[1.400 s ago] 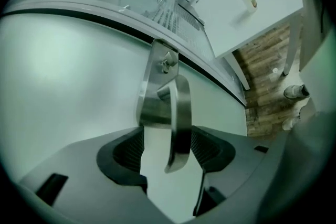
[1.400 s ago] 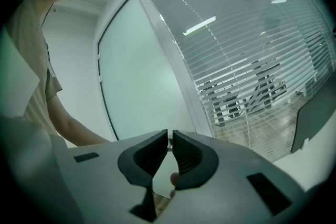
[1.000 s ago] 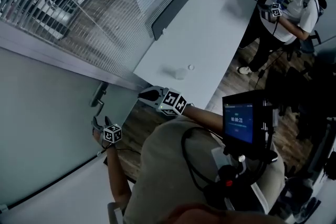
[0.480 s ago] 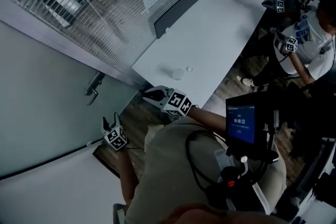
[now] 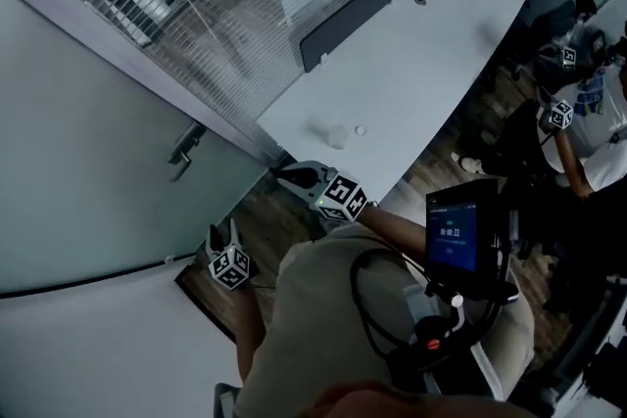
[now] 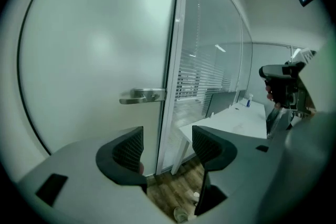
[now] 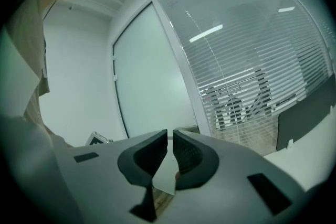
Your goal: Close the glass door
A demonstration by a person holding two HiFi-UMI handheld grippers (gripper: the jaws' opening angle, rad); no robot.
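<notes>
- Two claws are in play, and neither touches the glass door point(image 5: 88, 142). The left claw point(image 5: 223, 230) hangs below the lever handle point(image 5: 183, 153) and apart from it. The right claw point(image 5: 294, 178) sits further from the handle, near the corner of the white worktop point(image 5: 411, 64).
- In the left gripper view, the left claw point(image 6: 167, 139) is released, its jaws wide apart with only wood floor showing between them. The handle point(image 6: 142, 95) stands above and beyond its left jaw.
- In the right gripper view, the right claw point(image 7: 170, 147) is clenched to a thin slit and holds nothing.
- The door's free edge, on the handle's side, lies against the pale upright frame point(image 6: 172, 86), and I can see no gap there. I judge the door closed, or all but closed. The pictures cannot show whether the latch has caught, so a last push near the handle may be all that remains.
- The door is a large flat pane of frosted, milky glass with a smooth, faintly glossy look.
- The handle is a slim bar of brushed metal on a round base.
- Past the frame from the handle, the clear wall panel carries thin horizontal blinds point(image 5: 196, 5).
- The jaw pads are dark and finely ribbed.
</notes>
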